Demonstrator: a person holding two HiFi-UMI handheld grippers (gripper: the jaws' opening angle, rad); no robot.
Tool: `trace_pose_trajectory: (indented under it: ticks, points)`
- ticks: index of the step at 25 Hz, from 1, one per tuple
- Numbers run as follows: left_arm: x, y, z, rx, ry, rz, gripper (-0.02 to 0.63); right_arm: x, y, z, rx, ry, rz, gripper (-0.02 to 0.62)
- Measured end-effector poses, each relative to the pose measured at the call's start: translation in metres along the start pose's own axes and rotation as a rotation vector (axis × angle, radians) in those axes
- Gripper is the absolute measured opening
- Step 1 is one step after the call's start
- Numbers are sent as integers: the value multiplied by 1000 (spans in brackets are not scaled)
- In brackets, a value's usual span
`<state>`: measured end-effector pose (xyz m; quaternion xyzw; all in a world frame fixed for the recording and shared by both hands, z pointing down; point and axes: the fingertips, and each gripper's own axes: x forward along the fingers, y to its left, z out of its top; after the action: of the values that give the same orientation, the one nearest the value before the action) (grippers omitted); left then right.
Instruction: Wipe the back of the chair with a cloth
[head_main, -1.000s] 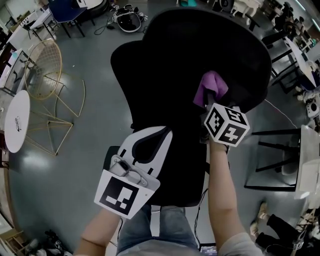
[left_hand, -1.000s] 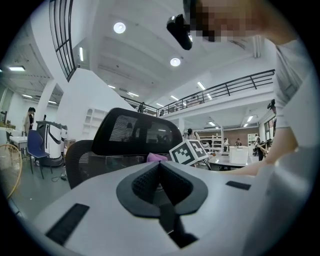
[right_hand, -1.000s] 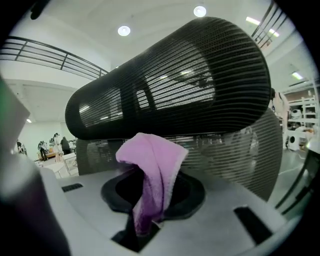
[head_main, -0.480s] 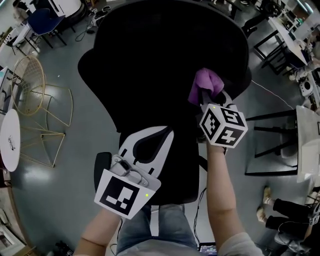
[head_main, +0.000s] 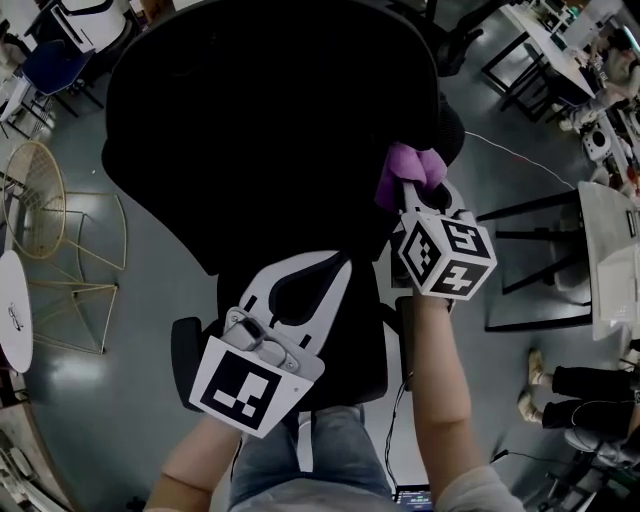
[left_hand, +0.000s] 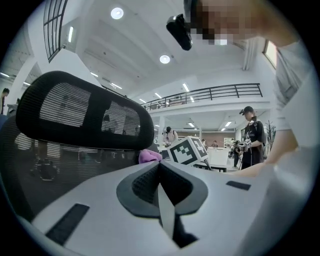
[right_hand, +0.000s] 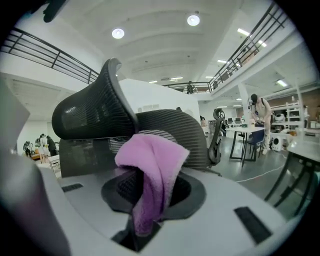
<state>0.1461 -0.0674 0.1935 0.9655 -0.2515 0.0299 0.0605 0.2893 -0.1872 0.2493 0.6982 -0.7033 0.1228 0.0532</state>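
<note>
One cloth (right_hand: 150, 170): purple, soft and fleecy, bunched into a thick fold. Its upper part spills forward over the pads and a narrow tail hangs down between them. The head view shows it as a small purple tuft (head_main: 410, 170) at the right edge of the chair back.

One chair (head_main: 270, 130): black office type with a mesh back (right_hand: 172, 125) and a curved mesh headrest (right_hand: 95, 115), seen from behind and above. The cloth lies at the upper right of the back, below the headrest; whether it presses on the mesh cannot be told.

Right claw (head_main: 412, 195): clenched on the cloth, pointed at the chair back, with its marker cube nearest the person.

Left claw (head_main: 310, 265): pads closed flush together with nothing between them (left_hand: 161, 182). It is held low over the lower middle of the chair back, well apart from the cloth.
</note>
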Motion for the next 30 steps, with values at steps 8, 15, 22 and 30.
trace_pose_trajectory:
  ticks: [8, 15, 22, 30]
  points:
    - [19, -12, -3, -6, -1, -30, 12, -6, -20, 0, -14, -8, -20, 95]
    - [24, -17, -13, 4, 3, -29, 12, -9, -22, -5, 4, -44, -5, 95]
    - [23, -11, -39, -14, 14, -20, 12, -7, -19, -29, -6, -52, 10, 95]
    - [17, -10, -61, -35, 32, 10, 12, -8, -24, -58, -13, -23, 12, 95]
